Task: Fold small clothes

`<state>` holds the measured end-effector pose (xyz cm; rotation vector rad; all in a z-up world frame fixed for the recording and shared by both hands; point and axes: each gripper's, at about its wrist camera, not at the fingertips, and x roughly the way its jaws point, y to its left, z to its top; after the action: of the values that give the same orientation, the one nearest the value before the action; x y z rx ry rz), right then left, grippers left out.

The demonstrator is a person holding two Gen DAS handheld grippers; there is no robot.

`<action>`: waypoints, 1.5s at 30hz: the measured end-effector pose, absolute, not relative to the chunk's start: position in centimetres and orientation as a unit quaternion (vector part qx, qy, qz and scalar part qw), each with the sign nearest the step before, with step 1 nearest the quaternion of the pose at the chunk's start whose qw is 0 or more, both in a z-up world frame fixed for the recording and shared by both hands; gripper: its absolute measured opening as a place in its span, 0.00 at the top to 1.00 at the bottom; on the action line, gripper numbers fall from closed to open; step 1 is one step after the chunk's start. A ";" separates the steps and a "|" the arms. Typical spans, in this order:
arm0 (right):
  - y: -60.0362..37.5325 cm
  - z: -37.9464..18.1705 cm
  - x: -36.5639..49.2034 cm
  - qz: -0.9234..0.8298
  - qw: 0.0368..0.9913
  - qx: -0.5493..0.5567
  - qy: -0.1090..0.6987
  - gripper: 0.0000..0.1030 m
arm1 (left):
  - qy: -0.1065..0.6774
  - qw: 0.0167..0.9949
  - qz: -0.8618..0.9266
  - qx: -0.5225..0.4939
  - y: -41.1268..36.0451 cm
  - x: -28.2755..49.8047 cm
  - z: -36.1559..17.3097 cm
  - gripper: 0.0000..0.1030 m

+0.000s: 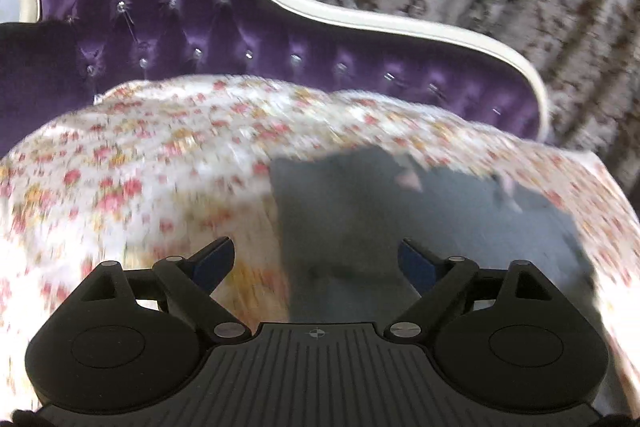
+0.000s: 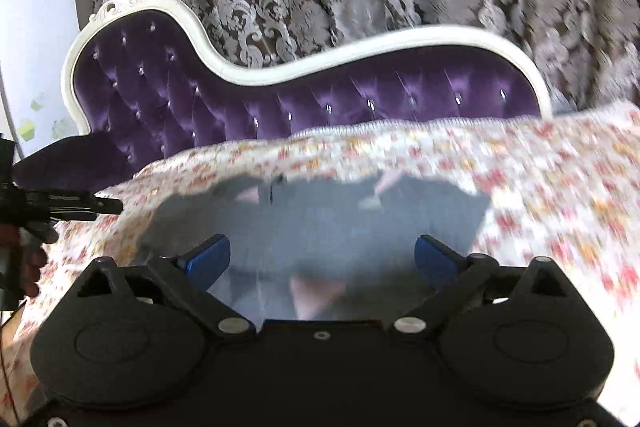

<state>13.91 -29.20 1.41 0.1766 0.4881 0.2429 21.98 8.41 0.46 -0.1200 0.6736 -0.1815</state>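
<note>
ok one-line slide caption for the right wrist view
Open right tool above a grey garment on a floral sheet.

A small grey garment (image 1: 420, 223) lies spread flat, and it's blurred in both views, so the fine detail is lost. From the left wrist view it sits ahead and to the right, a dark grey patch with uneven edges, its far edge ragged, its near part running down out of sight. A couple of pale pink bits show near that far edge. From the right wrist view the same garment (image 2: 320, 223) looks lighter, bluish-grey, centred, with a pale seam line down its left part and a pinkish patch at its near edge.
</note>
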 end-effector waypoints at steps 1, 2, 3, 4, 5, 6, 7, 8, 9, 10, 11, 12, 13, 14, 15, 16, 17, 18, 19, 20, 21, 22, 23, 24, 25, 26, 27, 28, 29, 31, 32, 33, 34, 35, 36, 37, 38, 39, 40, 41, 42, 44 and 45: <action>-29.3 1.2 13.1 0.122 0.957 0.091 0.247 0.03 | 0.333 0.936 -0.095 -0.062 8.4 20.8 0.3 0.14; -29.3 0.9 12.0 0.124 0.955 0.093 0.252 0.03 | 0.338 0.933 -0.100 -0.066 8.5 19.6 0.0 0.14; -29.3 0.7 11.2 0.124 0.954 0.092 0.257 0.03 | 0.344 0.931 -0.105 -0.068 8.4 18.6 -0.3 0.14; -29.3 0.5 10.3 0.124 0.953 0.090 0.261 0.03 | 0.349 0.928 -0.108 -0.069 8.5 17.6 -0.7 0.14; -29.2 0.3 9.4 0.126 0.952 0.088 0.265 0.04 | 0.354 0.926 -0.110 -0.068 8.4 16.5 -1.2 0.14; -29.2 0.1 8.7 0.128 0.951 0.089 0.268 0.04 | 0.359 0.924 -0.111 -0.067 8.4 15.6 -1.6 0.14; -29.3 0.0 7.8 0.130 0.949 0.094 0.272 0.04 | 0.364 0.922 -0.113 -0.068 8.4 14.8 -2.1 0.14; -29.4 -0.3 7.1 0.132 0.946 0.100 0.279 0.04 | 0.369 0.920 -0.114 -0.069 8.4 13.9 -2.5 0.14; -29.6 -0.7 6.3 0.132 0.943 0.105 0.286 0.04 | 0.374 0.918 -0.113 -0.070 8.5 13.2 -2.8 0.14; -29.7 -1.0 5.7 0.132 0.940 0.110 0.294 0.04 | 0.377 0.917 -0.112 -0.070 8.5 12.5 -3.1 0.14; -29.8 -1.3 5.1 0.132 0.938 0.112 0.302 0.04 | 0.380 0.916 -0.111 -0.067 8.5 11.8 -3.5 0.14; -29.8 -1.6 4.3 0.129 0.935 0.113 0.310 0.04 | 0.382 0.916 -0.110 -0.063 8.6 11.2 -3.7 0.14; -29.9 -1.8 3.7 0.127 0.933 0.114 0.316 0.04 | 0.383 0.916 -0.109 -0.059 8.5 10.5 -3.9 0.14; -30.0 -2.0 3.3 0.126 0.932 0.116 0.321 0.03 | 0.384 0.915 -0.109 -0.054 8.5 10.0 -4.1 0.14; -30.0 -2.2 2.7 0.126 0.929 0.119 0.326 0.04 | 0.386 0.914 -0.109 -0.053 8.5 9.5 -4.2 0.14; -30.0 -2.4 2.2 0.127 0.927 0.122 0.332 0.03 | 0.389 0.913 -0.109 -0.056 8.5 9.1 -4.3 0.14; -30.1 -2.6 1.8 0.130 0.923 0.126 0.339 0.03 | 0.392 0.911 -0.109 -0.063 8.6 8.7 -4.5 0.14; -30.0 -2.9 1.3 0.132 0.921 0.129 0.344 0.04 | 0.391 0.912 -0.107 -0.065 8.7 8.3 -4.5 0.14; -29.9 -3.1 0.9 0.136 0.918 0.133 0.349 0.04 | 0.389 0.913 -0.105 -0.063 8.7 7.9 -4.5 0.14; -29.8 -3.3 0.5 0.140 0.914 0.136 0.355 0.04 | 0.388 0.914 -0.105 -0.058 8.7 7.6 -4.4 0.14; -29.7 -3.6 0.2 0.145 0.911 0.138 0.360 0.04 | 0.388 0.914 -0.106 -0.057 8.7 7.4 -4.3 0.14; -29.6 -3.7 -0.1 0.150 0.908 0.139 0.365 0.04 | 0.389 0.913 -0.107 -0.059 8.7 7.1 -4.2 0.14; -29.4 -3.9 -0.3 0.154 0.906 0.140 0.369 0.03 | 0.389 0.913 -0.108 -0.063 8.8 6.9 -4.1 0.14; -29.2 -4.1 -0.7 0.159 0.904 0.141 0.372 0.03 | 0.389 0.913 -0.108 -0.067 8.8 6.7 -4.0 0.14; -29.1 -4.2 -0.9 0.162 0.903 0.143 0.373 0.03 | 0.390 0.912 -0.109 -0.068 8.8 6.5 -3.9 0.14; -29.0 -4.2 -1.2 0.167 0.902 0.144 0.373 0.03 | 0.393 0.910 -0.111 -0.070 8.7 6.3 -3.9 0.14; -28.9 -4.2 -1.4 0.170 0.900 0.146 0.373 0.03 | 0.397 0.908 -0.113 -0.073 8.7 6.2 -4.0 0.14; -28.9 -4.2 -1.5 0.174 0.899 0.150 0.374 0.03 | 0.402 0.905 -0.114 -0.078 8.6 6.0 -4.0 0.14; -28.8 -4.2 -1.6 0.176 0.897 0.155 0.374 0.03 | 0.404 0.904 -0.115 -0.082 8.5 5.8 -4.0 0.14; -28.7 -4.3 -1.8 0.182 0.894 0.167 0.373 0.03 | 0.407 0.902 -0.119 -0.078 8.3 5.6 -4.0 0.14; -28.7 -4.3 -1.8 0.185 0.893 0.170 0.373 0.03 | 0.408 0.902 -0.121 -0.078 8.2 5.5 -4.0 0.14; -28.6 -4.4 -1.8 0.187 0.893 0.172 0.372 0.03 | 0.410 0.900 -0.125 -0.082 8.0 5.4 -4.0 0.14; -28.5 -4.4 -1.8 0.189 0.893 0.172 0.371 0.03 | 0.413 0.897 -0.131 -0.089 7.9 5.5 -4.1 0.14; -28.4 -4.4 -1.8 0.191 0.892 0.173 0.371 0.03 | 0.417 0.893 -0.138 -0.097 7.8 5.5 -4.2 0.14; -28.4 -4.5 -1.8 0.195 0.892 0.175 0.369 0.03 | 0.424 0.888 -0.145 -0.106 7.6 5.5 -4.3 0.14; -28.3 -4.5 -1.8 0.196 0.891 0.176 0.369 0.03 | 0.428 0.884 -0.151 -0.115 7.5 5.5 -4.4 0.14; -28.3 -4.5 -1.7 0.198 0.891 0.178 0.368 0.03 | 0.431 0.880 -0.157 -0.126 7.5 5.6 -4.6 0.14; -28.3 -4.5 -1.7 0.199 0.891 0.179 0.367 0.03 | 0.434 0.876 -0.160 -0.135 7.4 5.6 -4.7 0.15; -28.3 -4.6 -1.8 0.199 0.891 0.181 0.366 0.03 | 0.436 0.873 -0.164 -0.141 7.4 5.6 -4.7 0.15; -28.3 -4.6 -1.8 0.200 0.890 0.184 0.366 0.02 | 0.437 0.873 -0.167 -0.142 7.3 5.7 -4.8 0.15; -28.4 -4.6 -1.8 0.200 0.890 0.187 0.365 0.02 | 0.437 0.872 -0.169 -0.141 7.3 5.7 -4.8 0.15; -28.5 -4.7 -1.8 0.203 0.888 0.197 0.362 0.01 | 0.436 0.871 -0.173 -0.144 7.2 6.0 -5.0 0.15; -28.6 -4.8 -1.8 0.204 0.887 0.204 0.361 0.01 | 0.434 0.872 -0.175 -0.146 7.1 6.1 -5.1 0.15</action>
<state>-1.75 -28.62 -4.78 0.4243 0.7510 0.4248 6.14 7.09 -5.12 -0.3043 0.9071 -0.3658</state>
